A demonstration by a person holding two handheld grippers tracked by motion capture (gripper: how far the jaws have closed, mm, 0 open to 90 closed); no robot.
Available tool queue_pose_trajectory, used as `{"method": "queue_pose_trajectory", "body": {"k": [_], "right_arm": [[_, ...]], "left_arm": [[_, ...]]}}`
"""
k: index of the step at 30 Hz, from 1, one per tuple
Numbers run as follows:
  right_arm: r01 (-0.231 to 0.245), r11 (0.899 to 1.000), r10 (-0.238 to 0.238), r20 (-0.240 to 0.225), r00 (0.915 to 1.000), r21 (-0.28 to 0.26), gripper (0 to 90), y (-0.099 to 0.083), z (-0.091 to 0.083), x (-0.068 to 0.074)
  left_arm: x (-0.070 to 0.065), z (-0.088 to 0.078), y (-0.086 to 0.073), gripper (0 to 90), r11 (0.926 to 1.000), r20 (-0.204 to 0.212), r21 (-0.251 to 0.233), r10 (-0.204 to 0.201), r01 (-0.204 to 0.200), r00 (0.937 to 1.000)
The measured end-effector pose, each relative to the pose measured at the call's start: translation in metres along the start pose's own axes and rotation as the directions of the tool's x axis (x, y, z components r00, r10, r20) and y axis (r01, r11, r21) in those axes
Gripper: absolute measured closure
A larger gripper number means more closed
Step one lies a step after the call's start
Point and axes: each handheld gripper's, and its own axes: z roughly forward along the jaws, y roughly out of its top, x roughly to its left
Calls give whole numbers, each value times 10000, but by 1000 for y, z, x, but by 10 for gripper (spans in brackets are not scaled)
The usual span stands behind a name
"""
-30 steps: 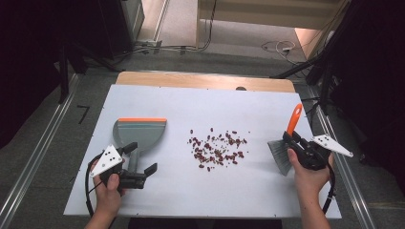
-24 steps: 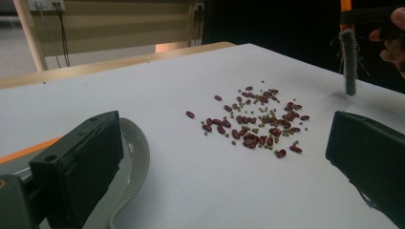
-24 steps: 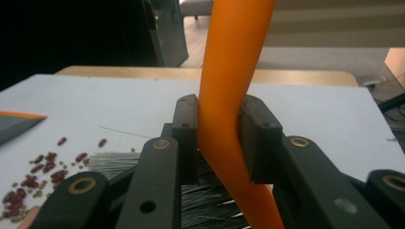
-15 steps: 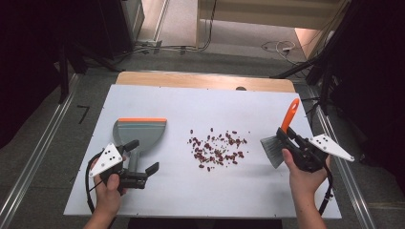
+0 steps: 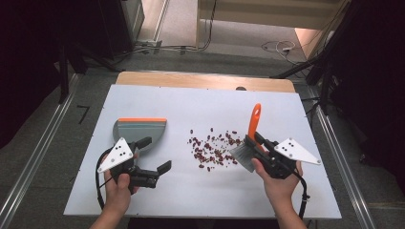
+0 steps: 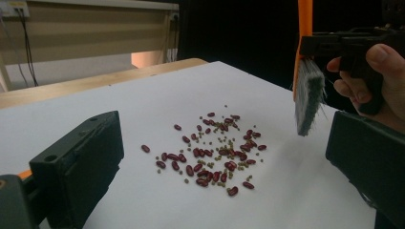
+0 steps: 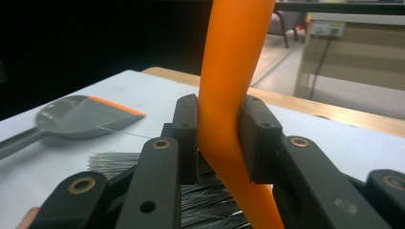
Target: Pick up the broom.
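Jaws of the right gripper (image 5: 256, 143) are clamped on the orange handle of the brush (image 5: 250, 138), as the right gripper view shows with both pads pressed flat against the handle (image 7: 229, 95); the left gripper (image 5: 155, 155) stands with its jaws wide apart and nothing between them.

On the white table (image 5: 200, 102) the grey dustpan (image 5: 140, 130) with its orange lip lies flat at the left, its handle just beside the left gripper but not yet gripped. That is the largest risk, in my judgement: if the sweep starts before the pan is held, the bristles would push it away and the pile would slide past or under its lip.

Next comes the brush itself. It hangs at the right edge of the pile, bristles (image 6: 308, 98) raised off the table. The grip sits low on a curved, smooth handle, so downward pressure could twist the brush in the pads and tilt the bristles.

Smallest are the beans (image 5: 212, 150), a loose scatter of dark red ones mixed with tiny greenish grains (image 6: 222, 150), lying between pan and brush. A fast stroke would likely flick the round ones across the table or off its edge, and the fine grains could slip through the bristles.
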Motion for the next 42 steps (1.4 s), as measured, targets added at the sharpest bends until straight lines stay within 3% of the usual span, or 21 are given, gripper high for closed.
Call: {"method": "queue_pose_trajectory", "body": {"k": [9, 13, 17, 24, 28, 33, 37, 41, 42], "right_arm": [[505, 9987, -509, -1018, 9935, -56, 689, 3, 13, 47], [787, 9969, -775, -1334, 9880, 37, 689, 0, 19, 65], [1084, 9940, -1043, -1613, 9814, 166, 689, -5, 25, 82], [1489, 9887, -1430, -1882, 9717, 175, 689, -8, 29, 103], [1911, 9814, -1834, -2020, 9621, 195, 689, -11, 31, 117], [2448, 9693, -2342, -2180, 9474, 229, 689, -16, 33, 135], [2628, 9644, -2502, -2230, 9422, 283, 689, -20, 35, 143], [3381, 9409, -3284, -1921, 9248, 188, 689, -23, 35, 154], [3428, 9392, -3331, -1866, 9242, 215, 689, -24, 35, 155]], "left_arm": [[-12, 7, 10, 6, 9992, 556, 177, -380, 370, 9977], [-18, 10, 14, 61, 9974, 511, 220, -700, 690, 9962], [-25, 12, 18, 123, 9972, 390, 250, -710, 700, 9967], [-33, 13, 23, 233, 9952, 717, 284, -959, 941, 9928], [-36, 15, 24, 361, 9916, 841, 389, -1264, 1235, 9884], [-42, 16, 25, 462, 9918, 990, 362, -1257, 1227, 9871], [-44, 17, 25, 585, 9902, 1018, 446, -1359, 1320, 9855], [-44, 19, 23, 666, 9839, 1040, 650, -1727, 1666, 9795], [-44, 19, 22, 691, 9818, 1036, 679, -1836, 1772, 9775]]}}
